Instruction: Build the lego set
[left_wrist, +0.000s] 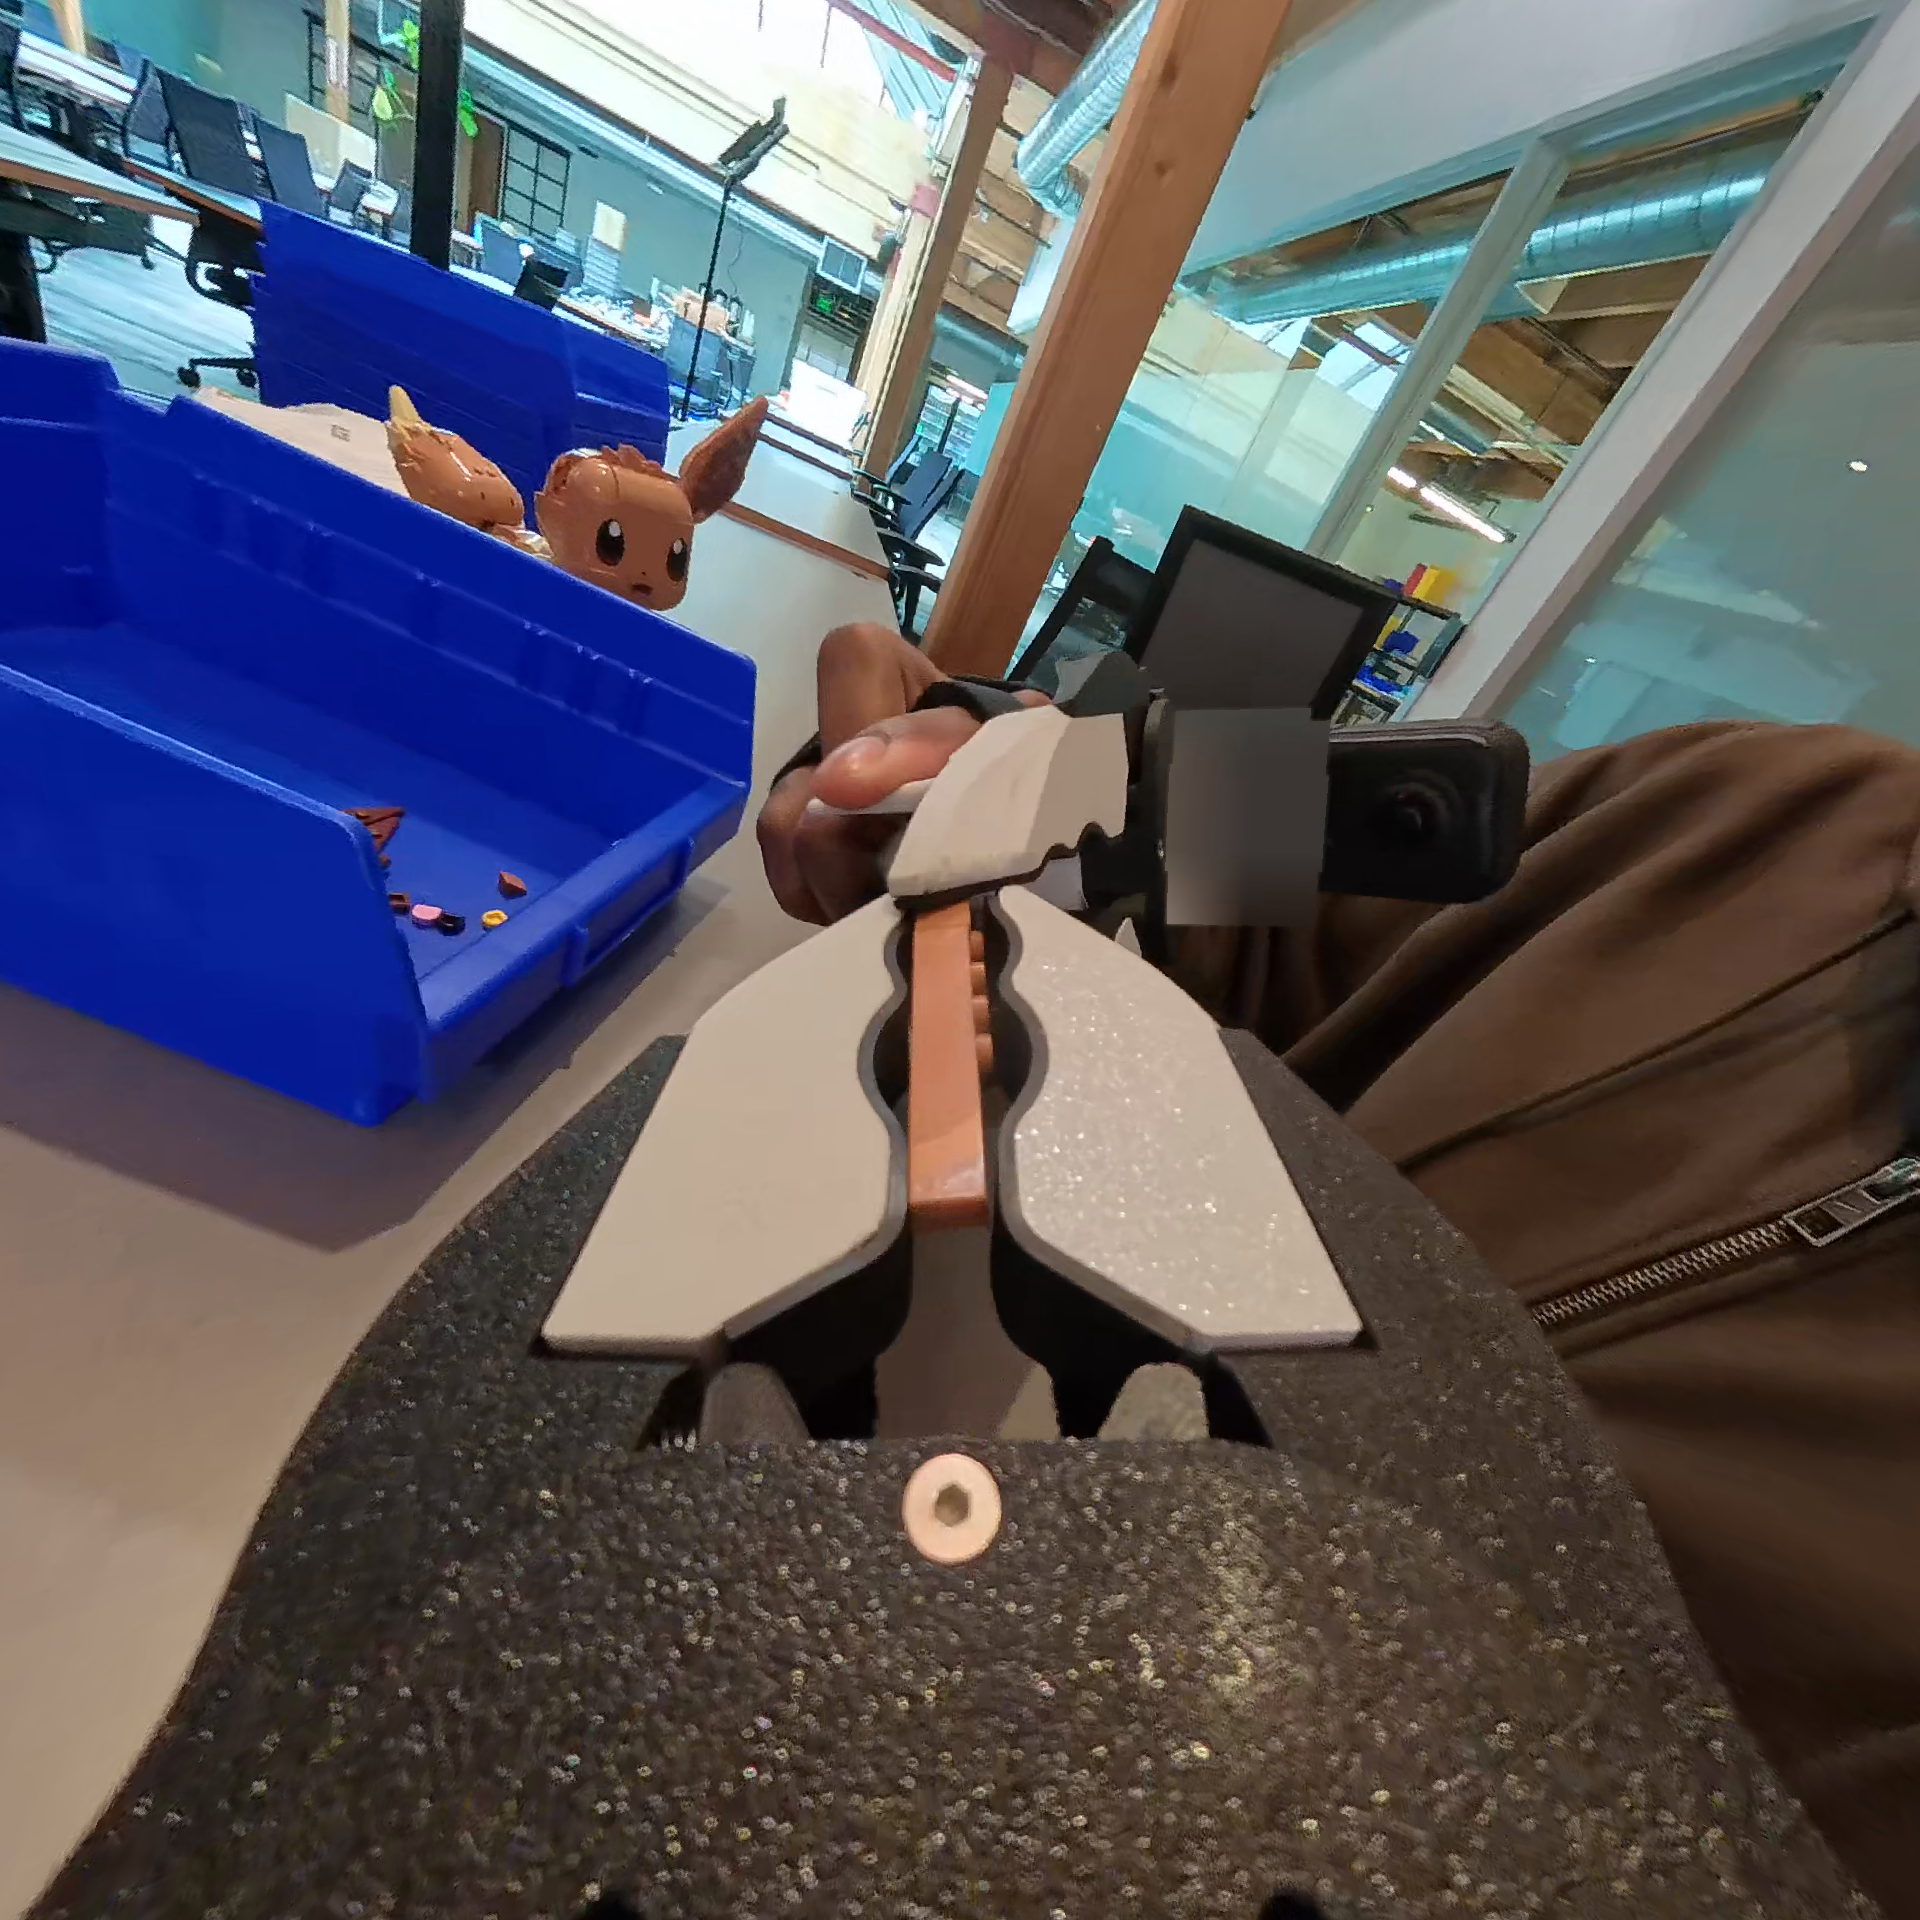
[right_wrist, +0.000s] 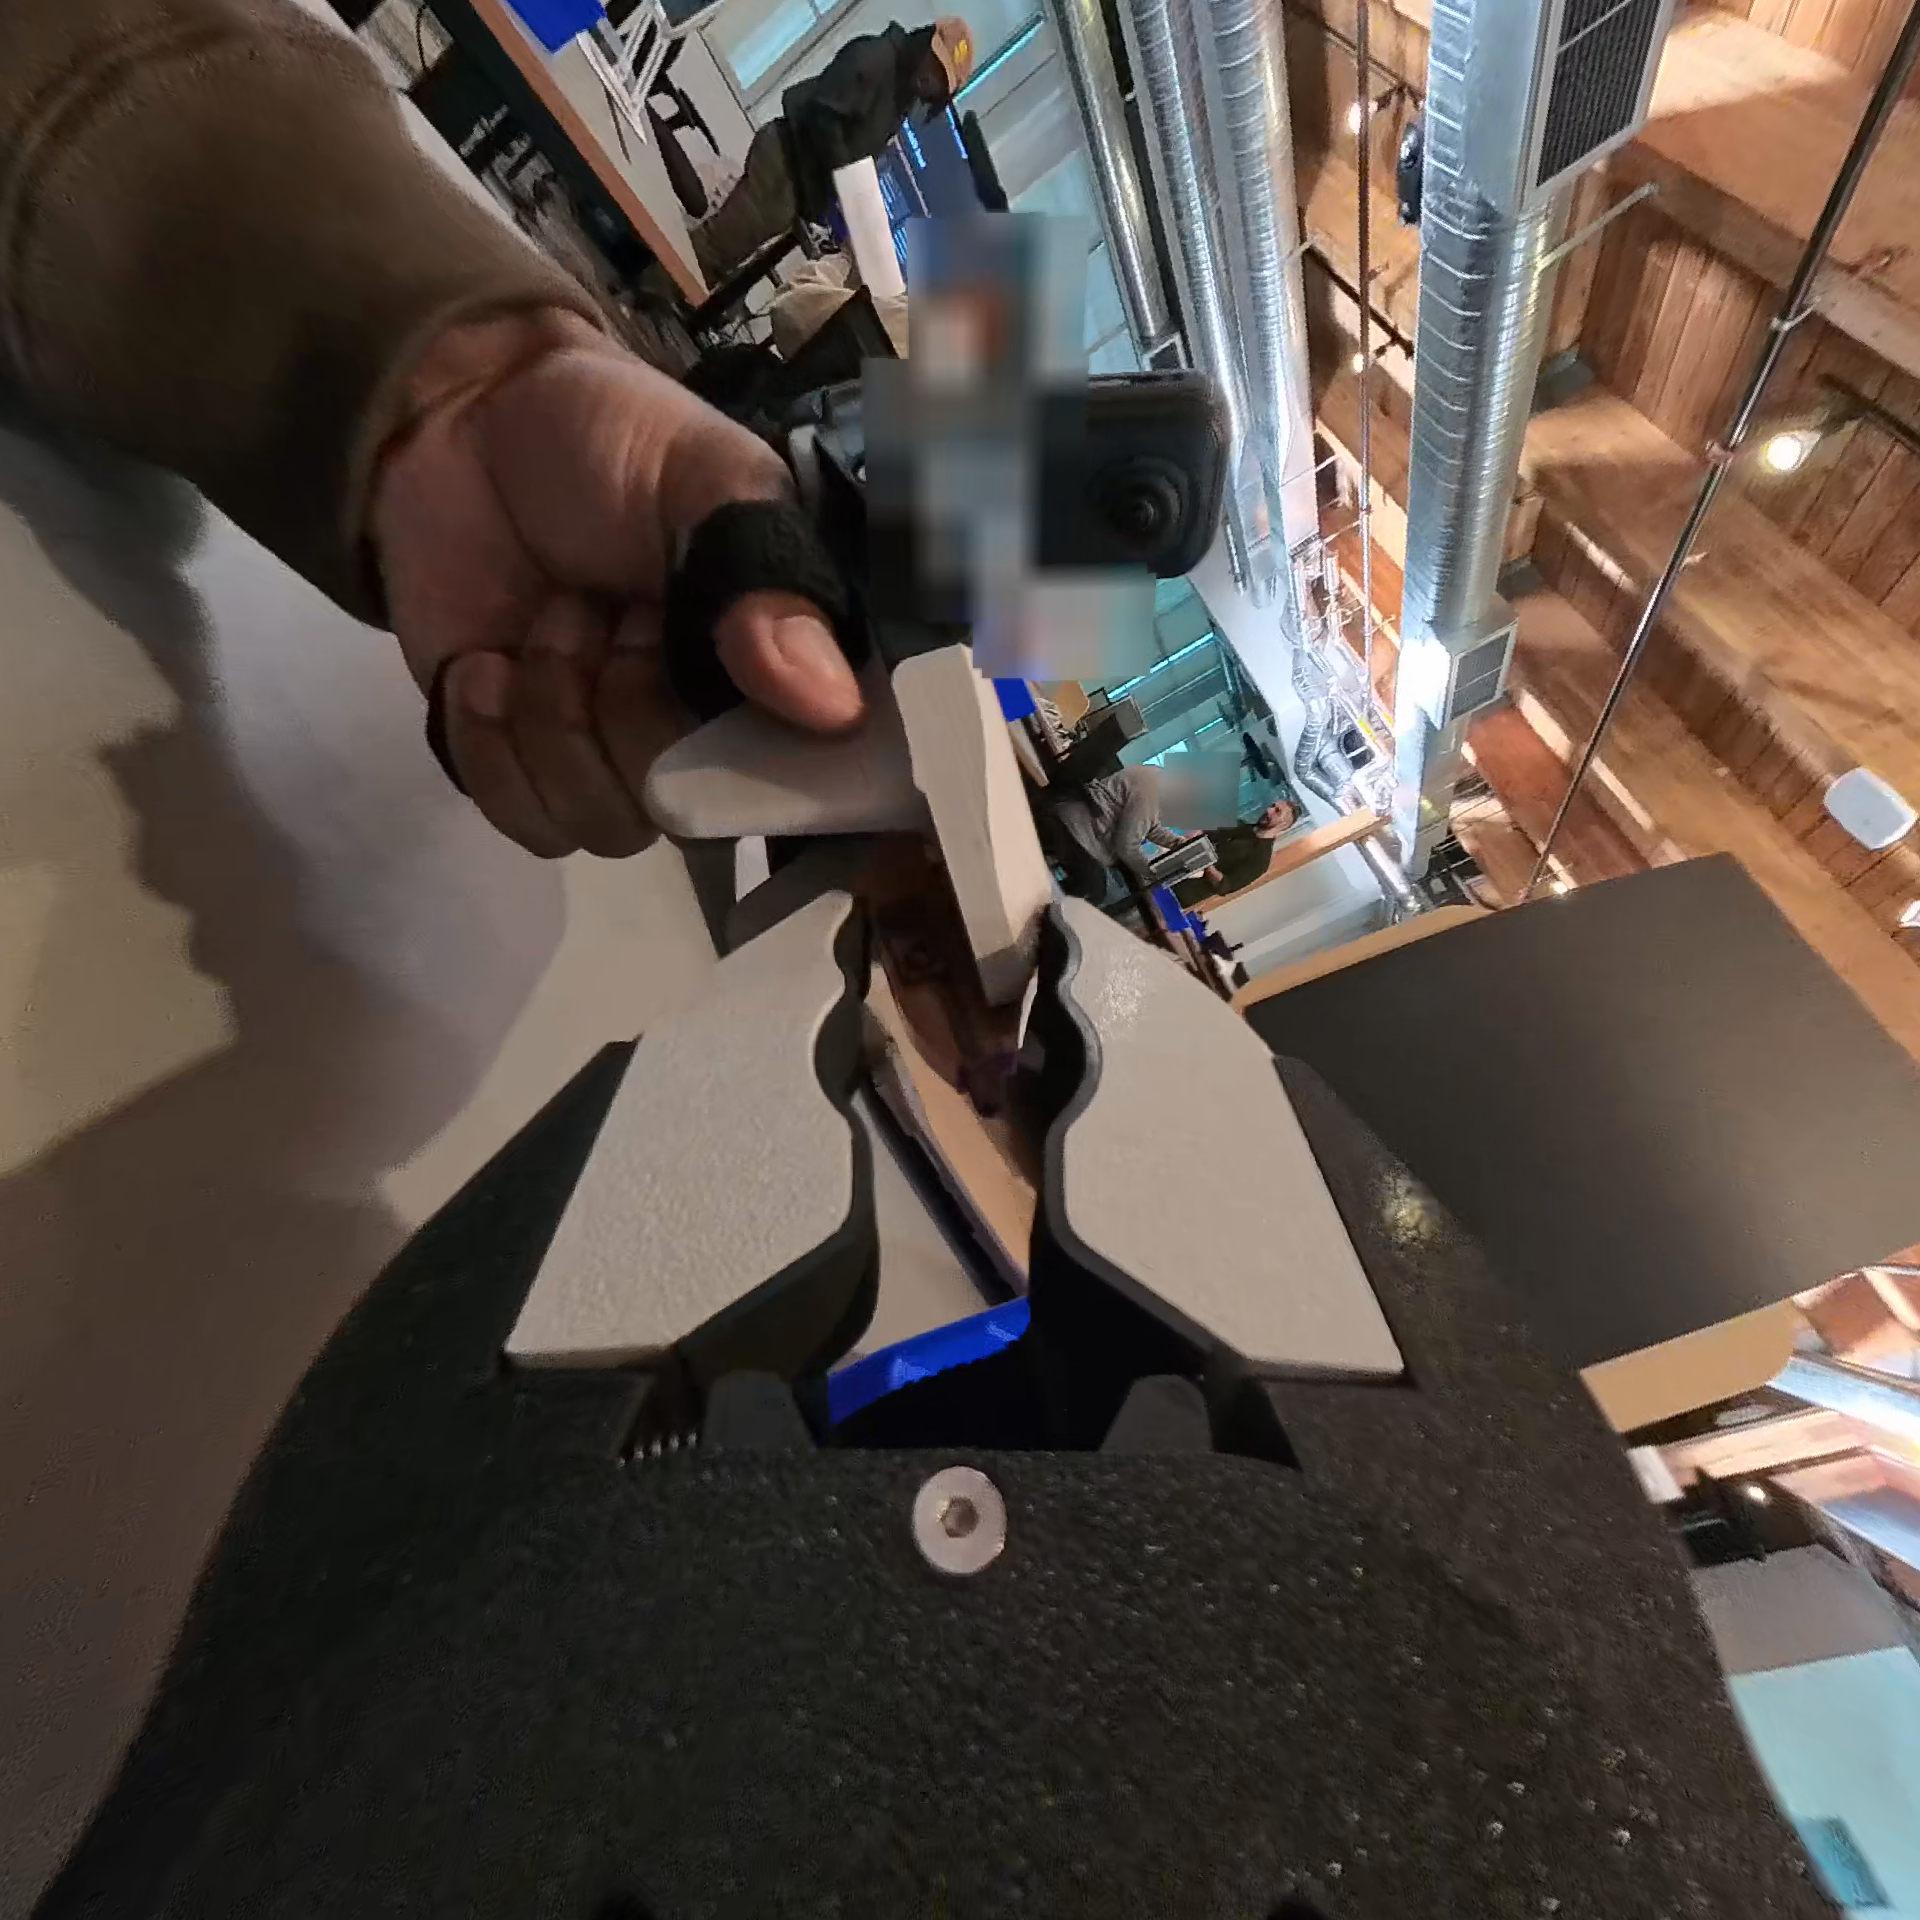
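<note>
Left gripper (left_wrist: 948, 914): grey fingers nearly closed, pads pressed on a thin tan studded plate (left_wrist: 945, 1081) standing edgewise between them.

Right gripper (right_wrist: 951, 935): fingers set wider than the left's, about a blurred brown piece (right_wrist: 935, 997); contact cannot be told. Its tips meet the left gripper's tips at the plate's far end.

Hands: one (left_wrist: 831, 821) on the right gripper's handle beyond the plate, one (right_wrist: 561, 623) on the left's, brown sleeved.
</note>
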